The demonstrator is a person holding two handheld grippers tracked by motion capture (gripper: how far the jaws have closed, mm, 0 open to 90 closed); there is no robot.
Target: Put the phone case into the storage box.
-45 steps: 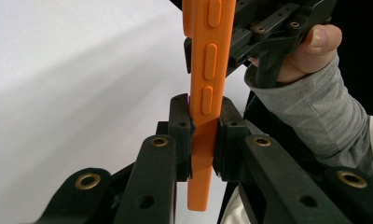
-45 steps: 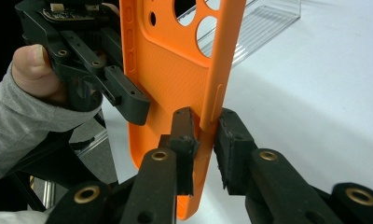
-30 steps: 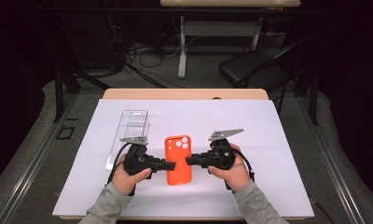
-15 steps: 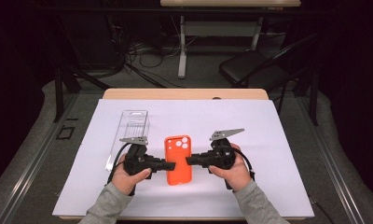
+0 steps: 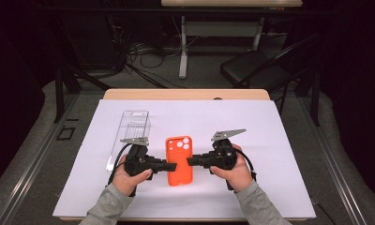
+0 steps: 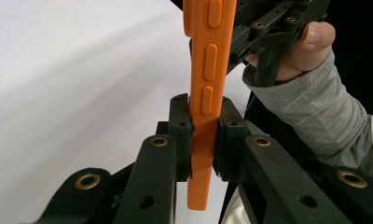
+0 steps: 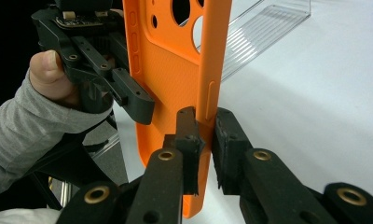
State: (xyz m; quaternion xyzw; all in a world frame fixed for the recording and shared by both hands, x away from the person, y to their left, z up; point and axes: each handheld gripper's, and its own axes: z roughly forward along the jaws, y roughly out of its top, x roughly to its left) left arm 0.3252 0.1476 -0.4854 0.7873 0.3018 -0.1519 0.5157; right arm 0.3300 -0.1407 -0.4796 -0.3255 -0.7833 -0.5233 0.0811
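Table (image 5: 288, 140) with a white sheet spreads wide under both hands, and there is lots of bare room on the far side of the tongs and out past each one. The table's near edge is close behind the hands, so there is little room to pull back.

A clear plastic box (image 5: 134, 124) lies just past the left tongs (image 5: 171, 166) on the far side, close by them. It looks like the pack the case belongs with, so a move that way has to watch for it.

The orange phone case (image 5: 179, 160) sits between the two tongs. The left tongs are clamped on its left edge, and the right tongs (image 5: 191, 161) are clamped on its right edge. In the left gripper view the pads (image 6: 180, 130) squeeze the thin side wall (image 6: 204, 135) with the button bumps. In the right gripper view the pads (image 7: 188, 135) pinch the other side wall (image 7: 208, 107).

I think two grips are used because the case is soft and bendy. Holding both edges keeps it flat and steady.
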